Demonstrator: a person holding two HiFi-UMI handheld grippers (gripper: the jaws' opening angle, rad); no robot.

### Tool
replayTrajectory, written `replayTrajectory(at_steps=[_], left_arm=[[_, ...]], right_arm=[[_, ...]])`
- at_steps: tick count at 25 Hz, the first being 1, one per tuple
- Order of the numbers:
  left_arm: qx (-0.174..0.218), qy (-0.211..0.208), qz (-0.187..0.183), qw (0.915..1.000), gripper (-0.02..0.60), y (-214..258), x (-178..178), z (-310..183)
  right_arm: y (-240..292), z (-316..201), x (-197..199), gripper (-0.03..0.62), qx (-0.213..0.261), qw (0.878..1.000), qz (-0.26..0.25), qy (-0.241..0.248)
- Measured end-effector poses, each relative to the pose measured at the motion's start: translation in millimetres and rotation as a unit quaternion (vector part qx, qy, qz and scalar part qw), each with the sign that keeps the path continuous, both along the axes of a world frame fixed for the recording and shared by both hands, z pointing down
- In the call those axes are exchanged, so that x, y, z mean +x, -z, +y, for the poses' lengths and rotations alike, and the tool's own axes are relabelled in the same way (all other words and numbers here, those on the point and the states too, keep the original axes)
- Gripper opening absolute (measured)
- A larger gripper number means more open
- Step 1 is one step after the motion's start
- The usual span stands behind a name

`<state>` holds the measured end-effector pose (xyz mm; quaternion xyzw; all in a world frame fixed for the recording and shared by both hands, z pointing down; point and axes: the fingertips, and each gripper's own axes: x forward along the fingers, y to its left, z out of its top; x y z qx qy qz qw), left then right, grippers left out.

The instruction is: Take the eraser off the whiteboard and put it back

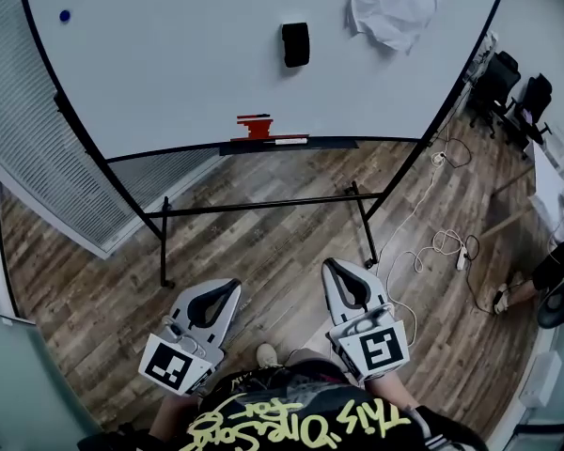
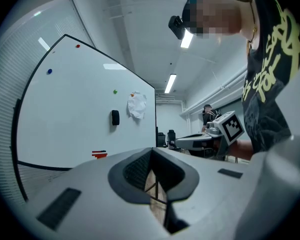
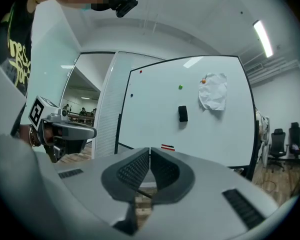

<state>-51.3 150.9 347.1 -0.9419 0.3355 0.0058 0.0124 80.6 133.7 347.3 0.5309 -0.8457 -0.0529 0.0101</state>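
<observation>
The eraser point(image 1: 295, 44) sits high on the whiteboard point(image 1: 169, 64), beside a crumpled paper point(image 1: 395, 3) and well apart from the left gripper point(image 1: 231, 287) and right gripper point(image 1: 332, 265), both pressed together and empty, so this looks like the approach, and next one gripper must reach the eraser and spread its jaws.

The eraser point(image 1: 295, 44) is black, the whiteboard point(image 1: 188, 64) white, the crumpled paper point(image 1: 395, 3) white, the floor point(image 1: 263, 252) brown wood-grain planks.

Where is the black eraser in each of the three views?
Head view: eraser at top centre on the whiteboard, left of the crumpled paper.
Left gripper view: eraser left of centre, lower left of the crumpled paper.
Right gripper view: eraser right of centre, lower left of the crumpled paper.
Shared landmark: the crumpled paper.
</observation>
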Motion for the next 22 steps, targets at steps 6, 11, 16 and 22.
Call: replayTrajectory(at_steps=[6, 11, 16, 22], left_arm=[[0.022, -0.001, -0.025, 0.9994, 0.008, 1.1, -6.4, -7.9], [0.007, 0.003, -0.008, 0.9999, 0.008, 5.4, -5.3, -9.1], [0.015, -0.008, -0.028, 0.9994, 0.008, -3.8, -9.8, -6.6], [0.002, -0.015, -0.027, 0.9995, 0.008, -11.8, -5.5, -8.7]], right_arm=[[2.4, -3.6, 0.2, 0.011, 0.000, 1.000, 0.003, 0.000], [5.5, -5.1, -0.5, 0.011, 0.002, 1.000, -0.002, -0.003], [-0.2, 0.7, -4.8, 0.011, -0.007, 1.000, 0.000, -0.006], [-2.8, 1.0, 5.5, 0.011, -0.017, 0.999, -0.009, -0.025]])
